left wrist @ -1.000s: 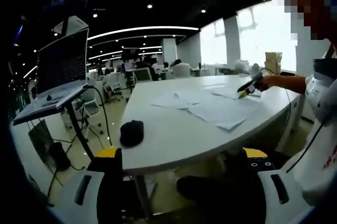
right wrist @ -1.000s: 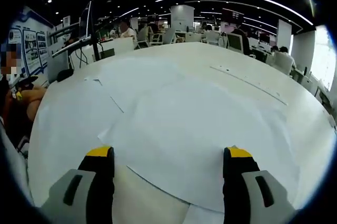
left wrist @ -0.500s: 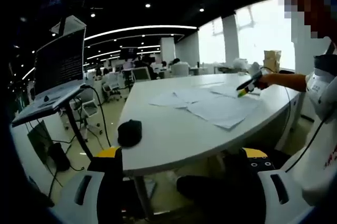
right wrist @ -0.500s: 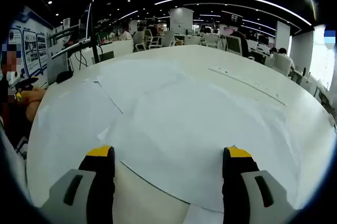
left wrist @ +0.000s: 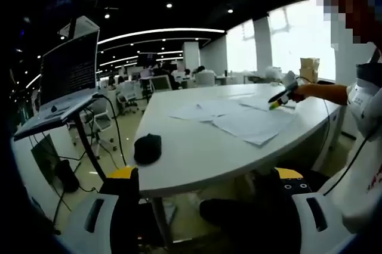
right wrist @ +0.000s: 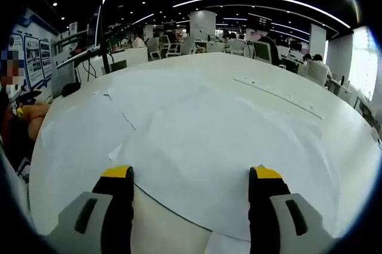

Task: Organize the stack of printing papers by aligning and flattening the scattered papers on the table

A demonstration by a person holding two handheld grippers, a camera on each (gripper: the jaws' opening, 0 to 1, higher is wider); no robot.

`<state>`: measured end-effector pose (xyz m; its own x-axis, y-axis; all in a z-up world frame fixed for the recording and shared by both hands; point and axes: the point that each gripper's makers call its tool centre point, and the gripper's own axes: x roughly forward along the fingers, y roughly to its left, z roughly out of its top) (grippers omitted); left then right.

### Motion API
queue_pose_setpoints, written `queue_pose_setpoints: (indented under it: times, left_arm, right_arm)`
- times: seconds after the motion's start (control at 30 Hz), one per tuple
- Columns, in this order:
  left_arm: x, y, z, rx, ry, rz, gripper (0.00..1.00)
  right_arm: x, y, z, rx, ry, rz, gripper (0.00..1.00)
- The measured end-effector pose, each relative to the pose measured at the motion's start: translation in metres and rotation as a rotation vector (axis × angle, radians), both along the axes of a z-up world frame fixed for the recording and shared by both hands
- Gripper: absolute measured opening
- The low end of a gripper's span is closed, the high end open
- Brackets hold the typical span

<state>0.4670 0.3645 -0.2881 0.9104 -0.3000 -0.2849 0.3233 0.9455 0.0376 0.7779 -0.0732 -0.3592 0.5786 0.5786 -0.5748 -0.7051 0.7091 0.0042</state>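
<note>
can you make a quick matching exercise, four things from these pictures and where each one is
Things:
1. black cap
2. papers
3. laptop
4. right gripper

Places:
A. on a raised stand beside the table
B. spread loose over the tabletop
C. near the table's left edge
D. above the far papers

Pairs: 1-C, 2-B, 3-A, 4-D

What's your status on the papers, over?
Right gripper open, low over the scattered papers, not gripping. Left gripper open, off the white table edge. Papers unaligned, overlapping. Black object near table end, clear of sheets.
</note>
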Motion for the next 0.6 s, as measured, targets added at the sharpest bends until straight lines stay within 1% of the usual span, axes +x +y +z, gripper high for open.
queue_pose_setpoints:
  times: [0.23,0.47,0.6]
  left_arm:
    - [-0.001,0.004,-0.001,-0.004,0.005,0.012,0.93]
    - [0.001,0.002,0.000,-0.010,0.004,0.002,0.93]
    - [0.000,0.001,0.000,-0.009,0.003,0.003,0.93]
  right_arm:
    - [-0.005,-0.002,0.000,-0.002,0.004,0.048,0.74]
    - [-0.013,0.001,-0.002,-0.009,0.016,0.115,0.82]
    - [-0.014,0.001,-0.002,-0.014,0.016,0.126,0.83]
